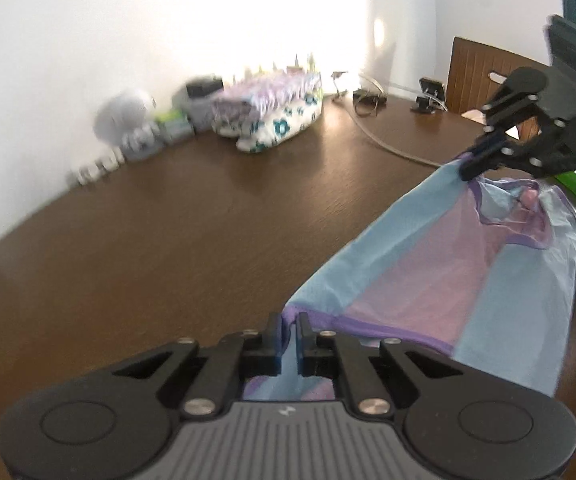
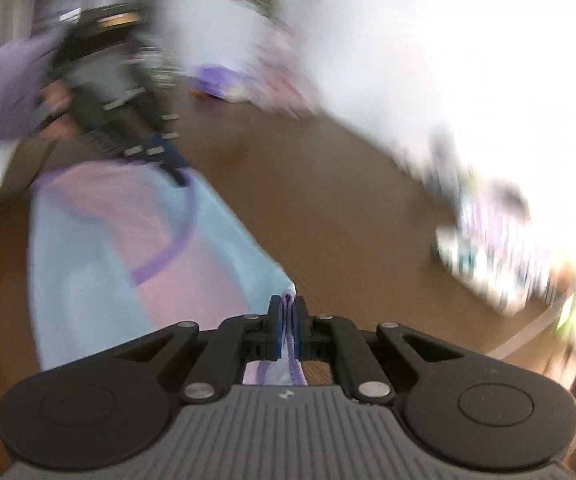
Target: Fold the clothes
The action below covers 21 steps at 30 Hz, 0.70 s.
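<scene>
Both the left gripper (image 1: 288, 330) and right gripper (image 2: 287, 312) clamp the garment (image 1: 428, 276) corners, spread unfolded — every fold's still ahead.

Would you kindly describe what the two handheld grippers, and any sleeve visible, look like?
Both match. The left gripper and right gripper have matte black linkage arms with silver rivets, blue pads inside black fingers, round black discs on either side, and a grey ribbed body with a small white logo. A lilac sleeve shows behind the left one.
</scene>
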### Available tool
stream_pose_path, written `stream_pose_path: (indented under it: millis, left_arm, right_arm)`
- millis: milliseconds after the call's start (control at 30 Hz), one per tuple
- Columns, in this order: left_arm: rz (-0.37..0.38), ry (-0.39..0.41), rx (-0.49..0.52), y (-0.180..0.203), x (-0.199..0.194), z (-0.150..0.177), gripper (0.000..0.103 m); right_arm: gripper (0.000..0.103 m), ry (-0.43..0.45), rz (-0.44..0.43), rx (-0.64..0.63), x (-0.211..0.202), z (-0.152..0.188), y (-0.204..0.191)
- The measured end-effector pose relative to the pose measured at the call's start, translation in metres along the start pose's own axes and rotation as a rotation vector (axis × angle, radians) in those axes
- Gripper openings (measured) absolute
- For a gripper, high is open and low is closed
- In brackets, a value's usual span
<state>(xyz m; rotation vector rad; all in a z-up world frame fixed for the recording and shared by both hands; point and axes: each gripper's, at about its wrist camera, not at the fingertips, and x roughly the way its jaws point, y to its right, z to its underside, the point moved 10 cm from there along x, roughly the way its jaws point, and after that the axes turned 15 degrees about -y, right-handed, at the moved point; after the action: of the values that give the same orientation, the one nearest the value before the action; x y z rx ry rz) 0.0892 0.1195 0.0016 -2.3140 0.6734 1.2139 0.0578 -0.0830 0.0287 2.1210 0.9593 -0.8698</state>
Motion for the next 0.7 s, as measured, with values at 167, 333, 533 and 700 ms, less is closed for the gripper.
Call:
stream_pose_path:
  millis: [167, 333, 533, 700]
  left_arm:
    - [-0.071, 0.021, -0.002, 0.026, -0.017, 0.050, 0.010]
    - [-0.078, -0.026, -0.121, 0.020, -0.020, 0.092, 0.011]
    - [-0.036, 0.070, -0.083, 0.029, -0.035, 0.064, 0.057]
    - [0.021, 0.005, 0.130, 0.073, -0.009, 0.041, 0.052]
  right_arm:
    - [0.004, 0.010, -0.012, -0.253, -0.029, 0.044, -0.077]
    - [0.017, -0.103, -0.027, -0.369, -0.024, 0.076, -0.110]
    - [0.030, -0.042, -0.018, -0.223, -0.018, 0.046, -0.088]
    - [0.021, -0.063, -0.025, -0.240, -0.001, 0.048, -0.094]
